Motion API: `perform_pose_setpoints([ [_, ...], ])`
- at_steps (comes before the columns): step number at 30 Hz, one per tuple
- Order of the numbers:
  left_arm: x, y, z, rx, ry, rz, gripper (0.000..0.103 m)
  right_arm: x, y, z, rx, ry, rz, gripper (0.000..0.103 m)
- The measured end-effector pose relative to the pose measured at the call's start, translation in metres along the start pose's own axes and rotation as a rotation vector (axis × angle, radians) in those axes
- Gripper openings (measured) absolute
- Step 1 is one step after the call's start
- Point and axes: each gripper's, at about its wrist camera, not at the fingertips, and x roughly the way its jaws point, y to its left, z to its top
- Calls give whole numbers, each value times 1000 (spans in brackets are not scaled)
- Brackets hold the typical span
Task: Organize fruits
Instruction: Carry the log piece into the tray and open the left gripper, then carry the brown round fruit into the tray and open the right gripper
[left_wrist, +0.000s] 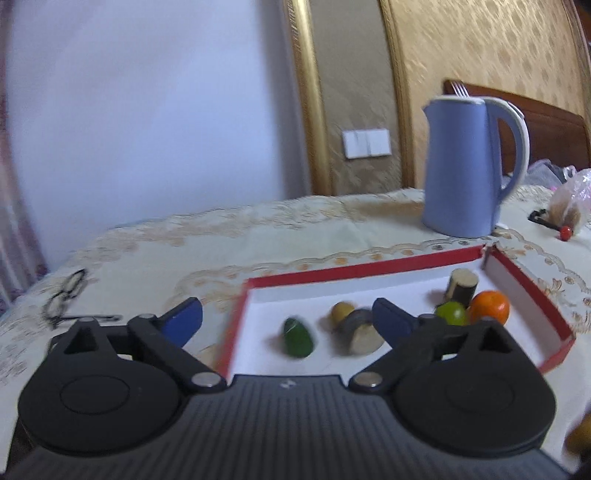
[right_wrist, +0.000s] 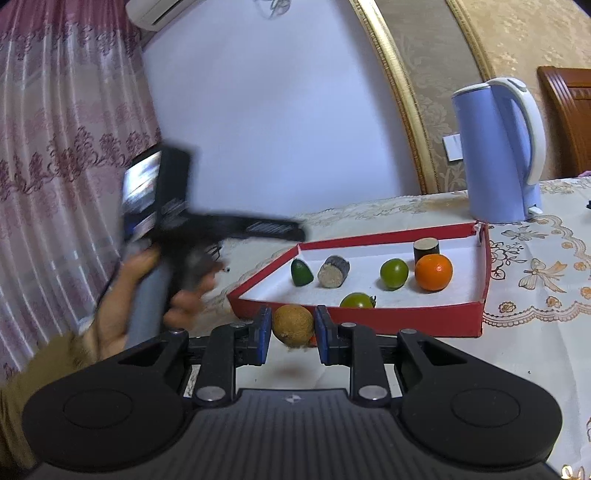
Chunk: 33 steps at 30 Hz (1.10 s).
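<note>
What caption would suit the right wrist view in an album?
Right gripper clamps a brownish round fruit before a red-walled tray of fruits; blue kettle behind.

A home, likely a living or dining room: the surface (left_wrist: 258, 240) wears an embroidered cloth, a blue electric kettle (left_wrist: 461, 166) stands at its far right, pink patterned curtains (right_wrist: 55, 129) hang at left, gold-framed wall panels (left_wrist: 480, 55) and a light switch (left_wrist: 366, 143) lie behind.

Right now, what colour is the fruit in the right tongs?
Yellowish-brown fruit, clamped between the right tongs; clearest in the right wrist view.
</note>
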Motion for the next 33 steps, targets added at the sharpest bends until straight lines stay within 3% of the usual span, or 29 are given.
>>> perform_pose_setpoints([
  [7, -29, 35, -41, -146, -57, 20, 103, 3, 22, 5, -91, -73, -112, 24],
  [14, -27, 52, -56, -228, -45, 34, 103, 22, 43, 11, -215, -62, -178, 24],
  [19, -26, 51, -57, -218, -33, 60, 103, 52, 37, 26, -246, -32, -217, 24],
  [23, -24, 52, -57, -219, -26, 65, 103, 90, 30, 40, -312, -20, -297, 24],
  [31, -20, 54, -58, -224, 1, 60, 103, 152, -10, 64, -287, 38, -394, 24],
  [33, -19, 55, -59, -225, 3, 59, 103, 163, -18, 68, -262, 87, -404, 32],
])
